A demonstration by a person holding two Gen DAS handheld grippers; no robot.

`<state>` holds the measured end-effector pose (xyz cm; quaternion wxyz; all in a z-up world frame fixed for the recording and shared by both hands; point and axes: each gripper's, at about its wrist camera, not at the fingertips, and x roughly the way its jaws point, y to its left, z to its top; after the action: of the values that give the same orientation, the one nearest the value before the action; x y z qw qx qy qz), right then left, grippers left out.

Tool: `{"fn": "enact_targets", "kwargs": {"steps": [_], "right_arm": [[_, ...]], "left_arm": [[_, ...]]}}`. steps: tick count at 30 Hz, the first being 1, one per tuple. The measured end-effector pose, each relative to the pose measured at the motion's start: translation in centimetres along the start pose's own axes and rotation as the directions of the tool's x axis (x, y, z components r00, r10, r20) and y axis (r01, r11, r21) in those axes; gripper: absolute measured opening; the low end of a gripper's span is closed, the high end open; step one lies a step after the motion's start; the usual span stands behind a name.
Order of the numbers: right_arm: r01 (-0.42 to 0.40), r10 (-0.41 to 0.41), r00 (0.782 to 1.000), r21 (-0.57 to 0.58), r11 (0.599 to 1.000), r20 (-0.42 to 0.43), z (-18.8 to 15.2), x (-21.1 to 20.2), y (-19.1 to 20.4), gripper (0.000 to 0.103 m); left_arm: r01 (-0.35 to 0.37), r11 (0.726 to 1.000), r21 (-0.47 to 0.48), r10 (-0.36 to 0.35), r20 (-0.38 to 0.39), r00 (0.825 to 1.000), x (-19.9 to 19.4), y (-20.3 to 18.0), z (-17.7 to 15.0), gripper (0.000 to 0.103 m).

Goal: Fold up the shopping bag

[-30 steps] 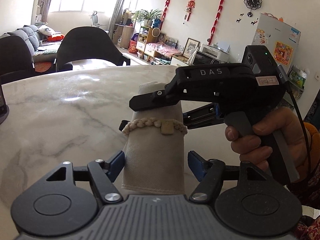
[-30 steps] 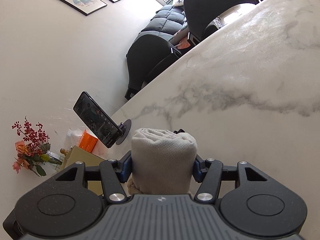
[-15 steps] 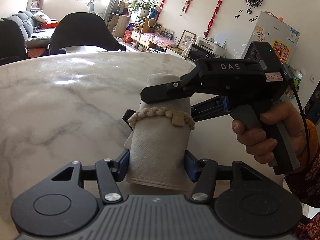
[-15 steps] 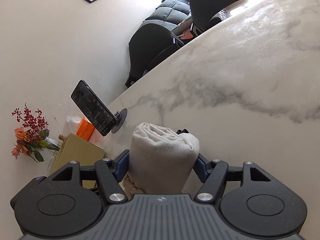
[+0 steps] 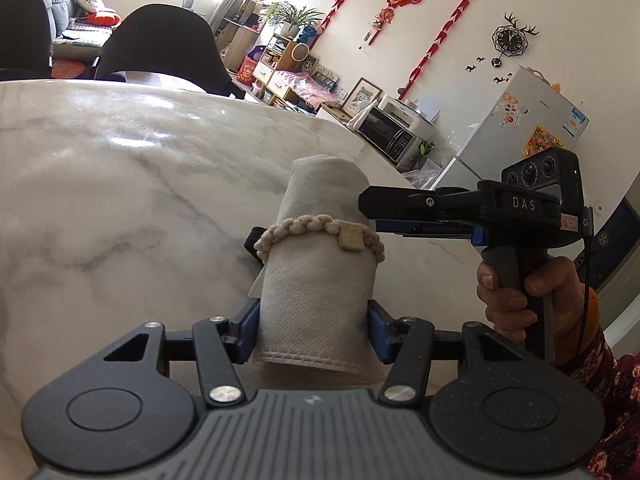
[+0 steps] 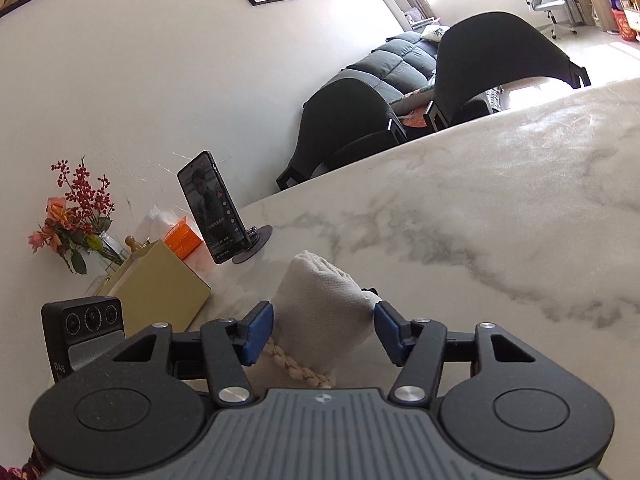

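Left wrist view: mounted behind own blue-padded fingers [image 5: 246, 330], looks forward and slightly down across white grey-veined marble surface [image 5: 120, 200] toward far wall with white fridge [image 5: 532, 120]. Close range.

Right wrist view: mounted behind own blue-padded fingers [image 6: 260, 332], looks across same surface [image 6: 500, 220] toward side wall, black phone on stand [image 6: 212, 212], grey sofa [image 6: 404, 64]. Horizon tilted.

Shared: rolled cream non-woven shopping bag [image 5: 320, 280] [image 6: 320, 312] with braided cream band [image 5: 320, 228] [image 6: 300, 368], seen from crossing directions; black chairs [image 5: 160, 40] [image 6: 500, 48]. Each view shows other unit's camera.
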<state>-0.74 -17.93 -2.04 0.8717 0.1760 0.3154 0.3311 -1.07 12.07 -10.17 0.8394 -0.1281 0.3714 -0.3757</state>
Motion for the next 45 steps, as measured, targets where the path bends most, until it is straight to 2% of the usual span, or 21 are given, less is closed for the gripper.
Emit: {"fn": "enact_targets", "kwargs": {"steps": [2, 7, 10, 14, 16, 19, 23, 25, 28, 32, 37, 41, 45], "right_arm": [[0.011, -0.01, 1.0, -0.057, 0.998, 0.011, -0.1, -0.4, 0.5, 0.046], [0.016, -0.009, 0.999, -0.179, 0.984, 0.041, -0.1, -1.2, 1.9, 0.046], [-0.016, 0.027, 0.999, -0.25, 0.968, 0.041, -0.1, -1.6, 2.8, 0.046], [-0.058, 0.06, 0.998, -0.337, 0.94, -0.005, -0.2, -1.0, 3.9, 0.044], [-0.058, 0.05, 0.998, -0.371, 0.927, -0.033, -0.2, -0.4, 4.3, 0.037], [-0.069, 0.04, 0.996, -0.405, 0.912, -0.08, -0.1, 0.4, 4.5, 0.033], [-0.091, 0.021, 0.986, -0.426, 0.9, -0.166, 0.3, 1.5, 4.3, 0.027], [-0.104, 0.019, 0.979, -0.422, 0.9, -0.201, 0.5, 1.8, 4.0, 0.019], [-0.148, 0.049, 0.967, -0.395, 0.907, -0.251, 0.5, 2.1, 3.5, 0.017], [-0.189, 0.067, 0.952, -0.402, 0.896, -0.299, -0.2, 2.1, 3.9, 0.017], [-0.187, 0.058, 0.95, -0.412, 0.892, -0.306, -0.4, 2.0, 4.4, 0.017], [-0.201, 0.076, 0.946, -0.383, 0.902, -0.316, -0.5, 2.0, 4.1, 0.017], [-0.196, 0.086, 0.95, -0.36, 0.912, -0.3, -0.7, 1.9, 3.8, 0.018]], "left_arm": [[0.009, 1.0, -0.015, -0.009, 0.002, 1.0, 0.0, 0.3, 0.1, 0.055], [0.014, 1.0, -0.019, -0.014, 0.002, 1.0, -0.1, 0.4, 0.5, 0.054], [0.016, 1.0, -0.02, -0.016, 0.004, 1.0, -0.1, 0.4, 0.6, 0.054], [0.011, 1.0, -0.007, -0.011, 0.003, 1.0, 0.1, 0.2, 0.7, 0.054], [0.001, 1.0, 0.011, -0.001, 0.001, 1.0, 0.1, -0.1, 0.7, 0.054], [-0.011, 0.999, 0.034, 0.011, -0.002, 1.0, 0.3, -0.4, 0.6, 0.054], [-0.026, 0.997, 0.073, 0.026, 0.0, 1.0, 0.5, -0.8, 0.4, 0.054], [-0.035, 0.995, 0.093, 0.035, -0.001, 0.999, 0.6, -1.1, 0.3, 0.053], [-0.048, 0.992, 0.12, 0.048, -0.002, 0.999, 0.8, -1.4, 0.0, 0.053], [-0.054, 0.989, 0.136, 0.055, -0.002, 0.999, 0.9, -1.5, -0.1, 0.052], [-0.061, 0.987, 0.149, 0.062, -0.001, 0.998, 1.0, -1.6, -0.3, 0.052], [-0.08, 0.98, 0.183, 0.081, 0.0, 0.997, 1.0, -1.8, -0.6, 0.052], [-0.1, 0.971, 0.215, 0.1, 0.013, 0.995, 1.1, -2.3, -1.0, 0.052]]}}
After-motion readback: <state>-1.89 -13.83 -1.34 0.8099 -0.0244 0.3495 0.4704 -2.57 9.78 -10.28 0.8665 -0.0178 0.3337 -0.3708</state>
